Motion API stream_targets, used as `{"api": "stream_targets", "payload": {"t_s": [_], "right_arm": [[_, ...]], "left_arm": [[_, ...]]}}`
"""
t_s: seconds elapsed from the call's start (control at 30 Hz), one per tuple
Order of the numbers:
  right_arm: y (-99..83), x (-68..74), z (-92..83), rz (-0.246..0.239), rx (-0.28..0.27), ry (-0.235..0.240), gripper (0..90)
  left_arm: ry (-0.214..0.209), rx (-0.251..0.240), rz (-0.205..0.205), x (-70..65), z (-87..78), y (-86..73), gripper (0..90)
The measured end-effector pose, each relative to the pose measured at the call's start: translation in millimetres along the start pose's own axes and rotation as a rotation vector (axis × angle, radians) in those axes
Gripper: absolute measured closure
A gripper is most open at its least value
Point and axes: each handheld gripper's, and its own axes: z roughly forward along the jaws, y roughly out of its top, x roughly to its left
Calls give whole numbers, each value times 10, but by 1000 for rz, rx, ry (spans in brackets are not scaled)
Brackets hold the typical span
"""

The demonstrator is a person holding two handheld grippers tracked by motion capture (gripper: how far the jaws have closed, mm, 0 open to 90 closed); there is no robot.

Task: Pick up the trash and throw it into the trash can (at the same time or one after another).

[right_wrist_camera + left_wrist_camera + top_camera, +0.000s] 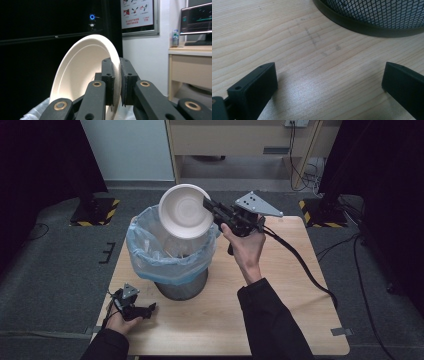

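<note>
Plastic-lined bin (172,251), contents apparently indistinct

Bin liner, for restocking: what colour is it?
Translucent light blue bin liner, clearest in the high view.

Lab: monitor (197,18), wall poster (137,13).

The right gripper (207,205) is raised on an outstretched forearm, jaws pinched nearly together (wrist bent, palm facing up). The left gripper (145,310) lies low near the person's body, jaws standing wide apart.
</note>
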Motion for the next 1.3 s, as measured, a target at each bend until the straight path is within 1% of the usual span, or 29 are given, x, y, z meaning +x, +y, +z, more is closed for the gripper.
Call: {"api": "stream_targets", "payload": {"t_s": [0.03,0.23,0.47,0.53,0.57,0.6,0.63,0.67,0.7,0.73,0.77,0.83,0.9,0.93,0.97,1.0,1.07,1.13,1.3], "right_arm": [[-15,6,19,11,1,6,838],[-123,33,127,21,30,12,838],[-234,58,226,20,53,18,834],[-265,65,252,23,61,34,828],[-280,65,265,22,68,42,810],[-304,63,284,16,80,52,771],[-340,58,311,-4,103,54,700],[-348,52,314,-16,116,54,664],[-348,52,314,-16,116,54,664],[-335,39,297,-39,127,39,582],[-335,39,297,-39,127,39,582],[-290,12,250,-54,136,21,505],[-254,-68,149,-26,112,-9,436],[-246,-120,94,-28,105,-33,403],[-253,-217,-9,-30,104,-71,356],[-253,-217,-9,-30,104,-71,356],[-289,-326,-138,-28,112,-93,330],[-348,-419,-267,-14,124,-113,300],[-590,-612,-582,1,191,-135,272]], "left_arm": [[0,0,0,0,0,0,0],[0,0,0,0,0,0,0],[0,0,0,0,0,0,0],[-1,1,1,1,-1,0,0],[-1,1,1,2,-1,0,0],[-1,2,2,2,-2,0,0],[-2,2,3,3,-2,0,0],[-3,1,2,3,-2,0,0],[-3,1,2,4,-2,-1,0],[-3,1,2,4,-2,-1,0],[-4,1,3,4,-2,-1,0],[-3,1,3,4,-2,-1,0],[-3,1,3,4,-2,-1,0],[-3,1,3,4,-2,-1,0],[-3,1,3,4,-2,-1,0],[-3,1,3,4,-2,-1,0],[-3,1,3,4,-2,-1,0],[-3,1,3,4,-2,-1,0],[-3,1,3,4,-2,-1,0]]}}
